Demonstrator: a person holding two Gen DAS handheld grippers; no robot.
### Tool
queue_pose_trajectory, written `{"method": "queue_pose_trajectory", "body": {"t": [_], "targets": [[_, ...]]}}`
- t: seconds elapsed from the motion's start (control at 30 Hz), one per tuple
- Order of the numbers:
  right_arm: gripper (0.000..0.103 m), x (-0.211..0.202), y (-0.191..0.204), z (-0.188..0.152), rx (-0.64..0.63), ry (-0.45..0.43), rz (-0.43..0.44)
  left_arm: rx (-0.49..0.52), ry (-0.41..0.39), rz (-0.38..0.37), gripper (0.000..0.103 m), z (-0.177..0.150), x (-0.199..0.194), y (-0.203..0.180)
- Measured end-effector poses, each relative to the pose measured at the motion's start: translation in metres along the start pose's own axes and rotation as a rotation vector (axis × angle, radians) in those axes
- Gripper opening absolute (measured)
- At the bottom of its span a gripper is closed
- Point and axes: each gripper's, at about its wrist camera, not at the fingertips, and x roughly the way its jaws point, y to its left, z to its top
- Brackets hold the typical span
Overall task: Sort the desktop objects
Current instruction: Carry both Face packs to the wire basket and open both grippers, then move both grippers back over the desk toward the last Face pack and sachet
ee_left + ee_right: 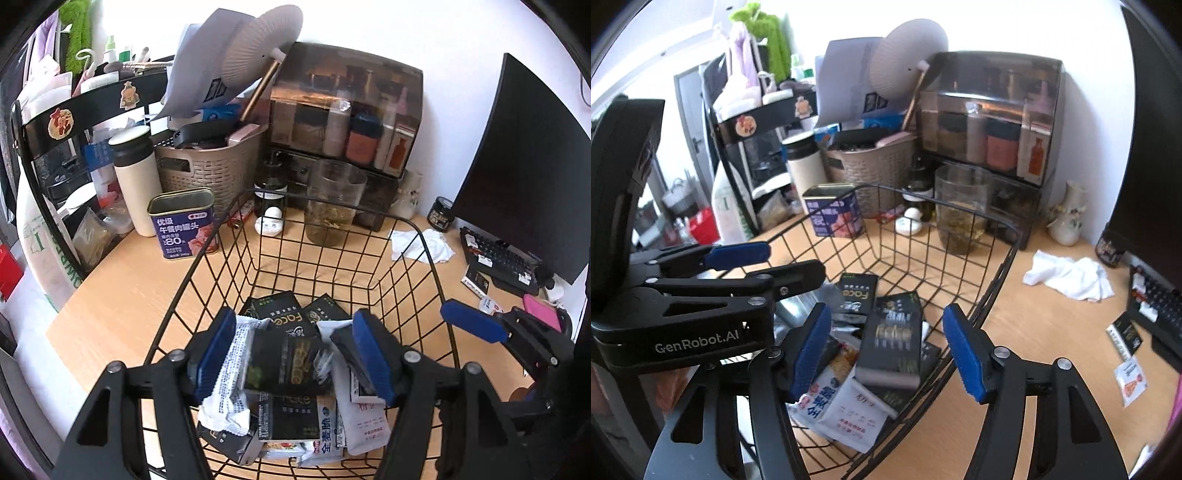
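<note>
A black wire basket (432, 258) (1004, 266) stands on the wooden desk and holds several packets: black sachets (284, 317) (897, 332) and white snack packs (328, 439) (849, 410). My left gripper (295, 354) is open above the packets inside the basket, holding nothing; it also shows at the left of the right wrist view (768, 266). My right gripper (886, 347) is open and empty over the basket's right rim; one blue finger (472, 325) shows in the left wrist view. Loose sachets (1130, 380) (476, 280) lie on the desk at the right.
Behind the basket stand a blue luncheon-meat tin (184, 225), a white flask (135, 177), a woven bin (207, 166), a glass jar (334, 203) and a cosmetics organiser (347, 110). A crumpled tissue (1071, 277), a keyboard (502, 258) and a monitor (528, 166) are on the right.
</note>
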Motion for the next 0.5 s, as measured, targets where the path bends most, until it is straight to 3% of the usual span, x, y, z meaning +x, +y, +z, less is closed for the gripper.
{"method": "queue_pose_trajectory", "body": {"t": [0.2, 0.5], "targets": [[0.063, -0.013, -0.011, -0.006, 0.017, -0.012, -0.017, 0.022, -0.008, -0.022, 0.071, -0.003, -0.007, -0.014], [0.063, -0.042, -0.044, -0.024, 0.048, -0.029, -0.06, 0.114, -0.024, -0.072, 0.071, -0.012, -0.02, -0.07]]}}
